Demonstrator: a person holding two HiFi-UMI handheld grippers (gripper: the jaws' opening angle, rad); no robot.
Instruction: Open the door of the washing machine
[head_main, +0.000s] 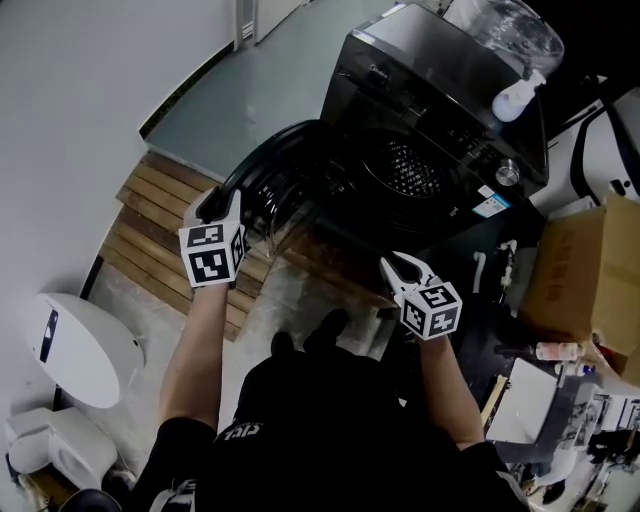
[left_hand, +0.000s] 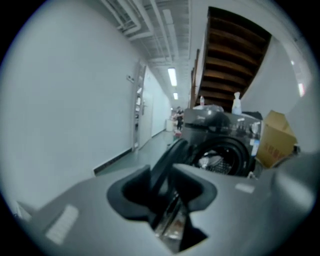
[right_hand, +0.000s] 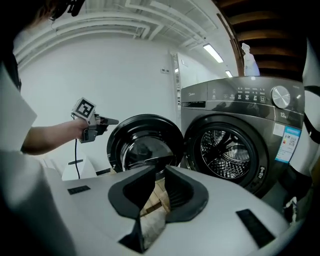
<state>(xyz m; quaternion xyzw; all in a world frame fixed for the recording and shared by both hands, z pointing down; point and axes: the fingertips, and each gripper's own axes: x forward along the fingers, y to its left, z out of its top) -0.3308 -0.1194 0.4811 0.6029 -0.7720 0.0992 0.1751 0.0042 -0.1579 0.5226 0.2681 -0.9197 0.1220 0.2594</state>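
The dark grey washing machine (head_main: 440, 110) stands ahead with its round door (head_main: 275, 170) swung wide to the left, so the steel drum (head_main: 405, 165) is exposed. My left gripper (head_main: 212, 203) is at the door's outer rim. In the left gripper view the black rim (left_hand: 170, 152) runs up between its parted jaws (left_hand: 167, 172), and the pads do not press on it. My right gripper (head_main: 392, 265) hangs lower in front of the opening, shut and empty. The right gripper view shows the door (right_hand: 142, 147), the drum (right_hand: 225, 150) and the left gripper (right_hand: 107, 121).
A wooden pallet (head_main: 150, 215) lies on the floor under the door, beside the white wall. A white spray bottle (head_main: 515, 97) and a clear jug (head_main: 505, 25) sit on the machine. A cardboard box (head_main: 575, 270) stands at the right, and a white appliance (head_main: 70, 345) at the lower left.
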